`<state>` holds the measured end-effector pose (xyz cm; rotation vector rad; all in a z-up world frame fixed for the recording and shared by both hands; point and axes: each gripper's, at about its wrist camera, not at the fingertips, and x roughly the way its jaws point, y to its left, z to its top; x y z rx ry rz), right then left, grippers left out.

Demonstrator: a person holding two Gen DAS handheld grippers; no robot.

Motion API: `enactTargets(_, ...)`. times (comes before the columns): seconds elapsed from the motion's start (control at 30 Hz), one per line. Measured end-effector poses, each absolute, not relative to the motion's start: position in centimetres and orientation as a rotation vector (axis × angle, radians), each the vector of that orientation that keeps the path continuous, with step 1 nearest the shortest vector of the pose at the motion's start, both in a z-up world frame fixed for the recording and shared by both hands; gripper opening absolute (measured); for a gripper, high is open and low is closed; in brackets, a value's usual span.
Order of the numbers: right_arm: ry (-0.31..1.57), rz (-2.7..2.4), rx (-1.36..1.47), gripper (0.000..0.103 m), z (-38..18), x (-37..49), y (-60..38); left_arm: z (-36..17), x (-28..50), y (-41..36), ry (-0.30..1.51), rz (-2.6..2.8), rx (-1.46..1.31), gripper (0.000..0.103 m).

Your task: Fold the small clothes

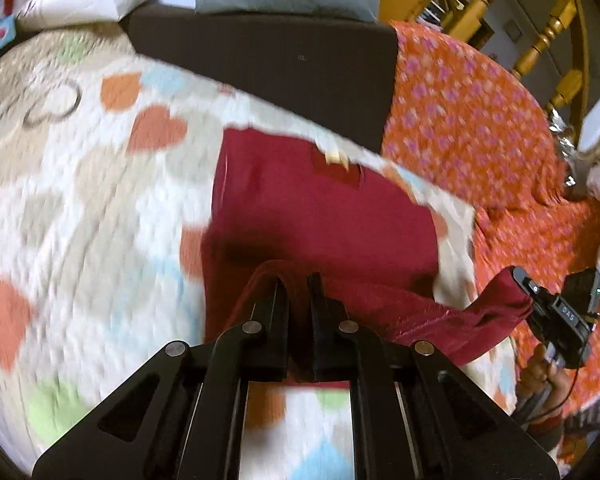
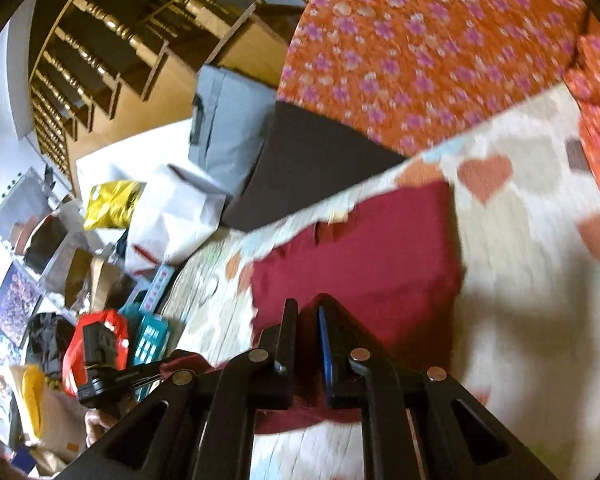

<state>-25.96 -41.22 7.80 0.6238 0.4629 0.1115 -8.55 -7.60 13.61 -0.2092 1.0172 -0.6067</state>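
A dark red garment (image 1: 320,212) lies on a white quilt with heart prints (image 1: 80,200). My left gripper (image 1: 298,280) is shut on the garment's near edge, the cloth bunched between its fingers. In the left wrist view my right gripper (image 1: 520,280) is at the right, shut on another corner of the same garment and lifting it. In the right wrist view the garment (image 2: 364,248) spreads ahead of my right gripper (image 2: 306,308), which is shut on red cloth. The left gripper (image 2: 156,376) shows at lower left, holding red cloth.
A dark grey box (image 1: 268,64) sits at the quilt's far edge. An orange flowered cloth (image 1: 472,120) lies to the right. Wooden stair rails (image 1: 540,28) stand behind. Bags and clutter (image 2: 100,280) lie on the floor at the left of the right wrist view.
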Motion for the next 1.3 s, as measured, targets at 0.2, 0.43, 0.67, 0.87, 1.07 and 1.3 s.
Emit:
enactTargets(0.2, 0.49, 0.025, 0.593, 0.009, 7.9, -18.2, -44.5, 12.5, -0.3, -11.8, 0.969, -0.525, -0.197, 0.007)
enactTargets(0.43, 0.546, -0.059, 0.678, 0.009, 4.1, -9.7, -48.7, 8.2, 7.2, -13.4, 1.031, -0.491, -0.274, 0.009)
enactTargets(0.67, 0.452, -0.198, 0.806, 0.035, 5.2, -12.1, -53.2, 9.9, 7.8, -10.3, 0.995, -0.503, -0.398, 0.068)
enactTargets(0.87, 0.508, -0.096, 0.556, 0.035, 7.0, -11.9, -48.1, 10.7, 6.3, -10.5, 0.976, -0.478, -0.345, 0.072)
enactTargets(1.07, 0.695, -0.077, 0.388, 0.035, 2.9, -5.3, -43.7, 7.7, 7.0, -14.3, 0.985, -0.422, -0.157, 0.072)
enactTargets(1.3, 0.703, -0.205, 0.373, 0.032, 0.8, -0.3, -45.9, 2.8, 11.2, -12.9, 1.1, -0.344, -0.22, 0.073)
